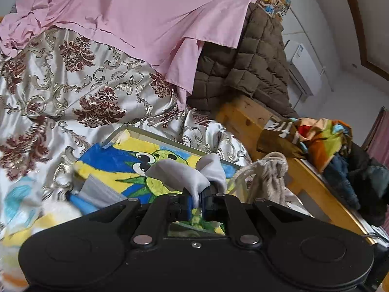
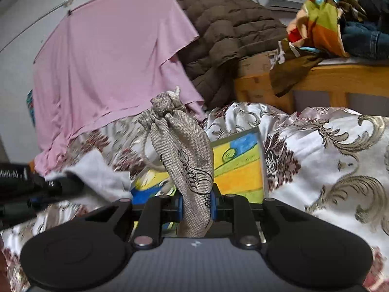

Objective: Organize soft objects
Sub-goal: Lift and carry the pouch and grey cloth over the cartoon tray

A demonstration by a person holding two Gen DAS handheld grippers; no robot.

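left gripper pinched on grey cloth | right gripper clamped on linen drawstring pouch, upright | both lifted above painted board on patterned bedspread | step: carrying | next: find a clear spot, lower gently

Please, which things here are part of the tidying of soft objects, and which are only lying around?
Part of the job:
- grey cloth, pinched in the left claw
- burlap drawstring pouch, gripped in the right claw

Only lying around:
- framed cartoon picture
- pink sheet
- brown quilted jacket
- floral bedcover
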